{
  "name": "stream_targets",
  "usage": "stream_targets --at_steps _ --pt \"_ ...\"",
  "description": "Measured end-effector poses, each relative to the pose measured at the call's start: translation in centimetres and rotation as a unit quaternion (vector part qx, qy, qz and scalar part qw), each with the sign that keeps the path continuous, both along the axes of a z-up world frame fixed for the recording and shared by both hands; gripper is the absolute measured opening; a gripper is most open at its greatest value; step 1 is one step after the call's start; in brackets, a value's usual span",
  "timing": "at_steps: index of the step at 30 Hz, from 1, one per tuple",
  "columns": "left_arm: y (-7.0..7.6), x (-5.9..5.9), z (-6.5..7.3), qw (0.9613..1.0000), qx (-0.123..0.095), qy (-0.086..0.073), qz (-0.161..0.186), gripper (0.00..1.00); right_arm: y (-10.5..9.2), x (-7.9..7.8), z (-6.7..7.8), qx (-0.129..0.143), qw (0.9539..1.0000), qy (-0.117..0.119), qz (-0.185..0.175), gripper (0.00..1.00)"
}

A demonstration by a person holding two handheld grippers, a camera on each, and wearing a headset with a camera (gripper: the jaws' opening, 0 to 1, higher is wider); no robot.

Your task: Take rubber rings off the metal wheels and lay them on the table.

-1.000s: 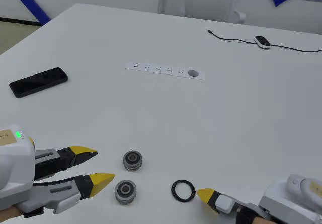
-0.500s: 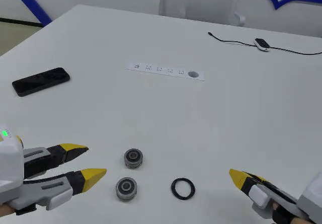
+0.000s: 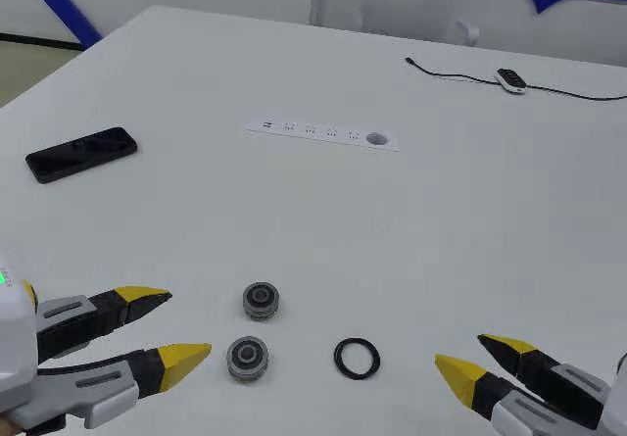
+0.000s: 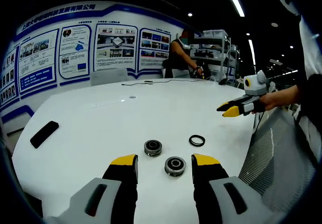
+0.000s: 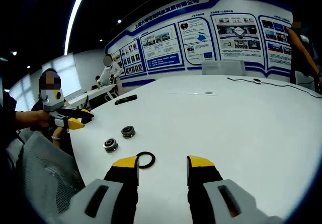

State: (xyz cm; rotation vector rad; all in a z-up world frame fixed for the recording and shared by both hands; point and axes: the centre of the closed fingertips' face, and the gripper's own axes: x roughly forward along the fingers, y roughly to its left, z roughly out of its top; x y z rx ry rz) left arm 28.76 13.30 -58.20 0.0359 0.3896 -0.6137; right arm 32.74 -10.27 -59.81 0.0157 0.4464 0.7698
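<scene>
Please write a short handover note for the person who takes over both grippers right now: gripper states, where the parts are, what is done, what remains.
Left gripper: open, empty, just left of the near wheel.
Right gripper: open, empty, to the right of the rubber ring.
The far wheel lies just beyond the near wheel, close but apart, both flat on the table.
Done: one rubber ring lies loose on the table, right of the near wheel.
Left: check both wheels for rings; they are too small here to tell which carries one.
</scene>
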Motion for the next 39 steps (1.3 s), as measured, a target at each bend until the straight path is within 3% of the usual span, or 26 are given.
stream_targets --at_steps 6,15,32,39 --pt "-0.2 -0.2 0.1 0.9997 -0.021 0.002 0.008 0.47 1.4 -0.9 -0.2 -0.029 0.9982 -0.019 0.049 0.44" --pt "-0.7 -0.8 -0.5 0.9998 -0.02 -0.006 0.0 0.54 2.1 -0.8 0.0 -0.051 0.9953 -0.036 0.074 0.53" --pt "-0.7 -1.1 -1.6 0.9997 0.01 0.008 -0.019 0.68 3.6 -0.7 -0.3 -0.067 0.9924 -0.036 0.097 0.59" --pt "-0.7 -1.2 -2.0 0.9992 0.026 0.014 -0.026 0.69 3.9 -0.7 -0.3 -0.056 0.9937 -0.029 0.093 0.59"
